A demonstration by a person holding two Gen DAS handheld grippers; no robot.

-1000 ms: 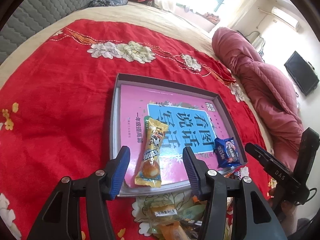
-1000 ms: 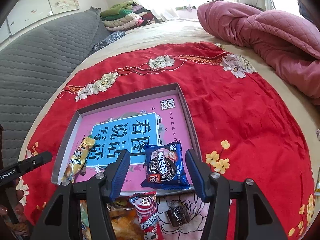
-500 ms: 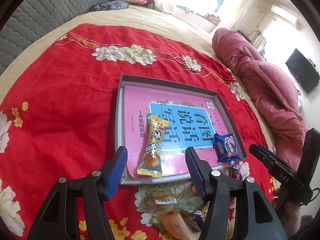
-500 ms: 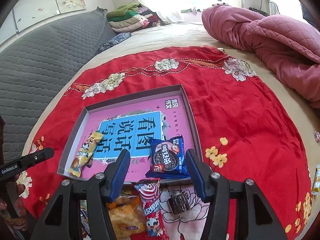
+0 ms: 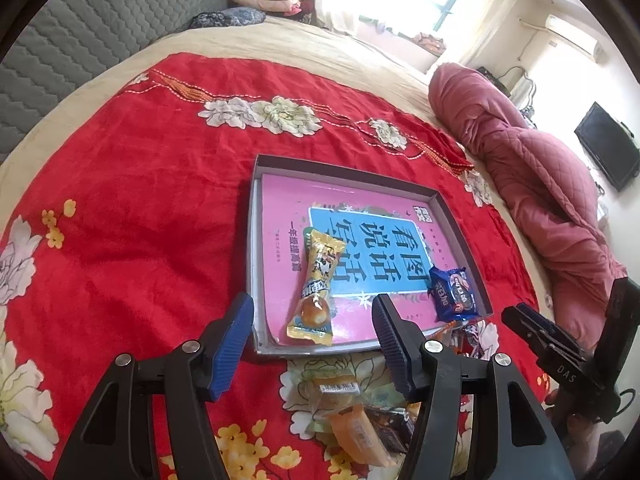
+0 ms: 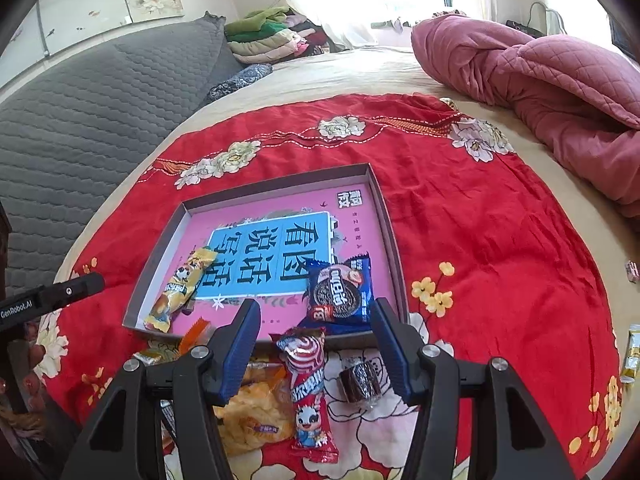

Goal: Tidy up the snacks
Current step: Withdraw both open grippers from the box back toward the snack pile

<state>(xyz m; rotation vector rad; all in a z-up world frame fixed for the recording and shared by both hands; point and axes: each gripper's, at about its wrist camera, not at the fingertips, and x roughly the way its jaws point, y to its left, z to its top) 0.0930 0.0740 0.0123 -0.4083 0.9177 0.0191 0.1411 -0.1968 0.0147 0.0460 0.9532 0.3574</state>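
A shallow grey box [image 5: 348, 166] [image 6: 276, 182] with a pink book inside lies on the red blanket. In it lie a yellow snack packet [image 5: 316, 286] [image 6: 180, 288] and a blue Oreo packet [image 5: 454, 294] [image 6: 340, 292]. My left gripper [image 5: 312, 328] is open and empty, just in front of the box's near edge. My right gripper [image 6: 316, 336] is open and empty above a red lollipop-print packet [image 6: 308, 392]. Loose snacks [image 5: 352, 416] lie on the blanket in front of the box, among them an orange-yellow packet [image 6: 252, 412] and a dark wrapped cake [image 6: 360, 380].
A pink quilt [image 6: 540, 80] is bunched at the right. A grey padded headboard [image 6: 80, 120] runs along the left. Folded clothes [image 6: 268, 40] are stacked at the far end. Small yellow packets [image 6: 632, 350] lie at the blanket's right edge.
Both grippers have drawn back from the box and stayed open. More loose snacks in front of the box have come into view. The packets in the box have not moved.
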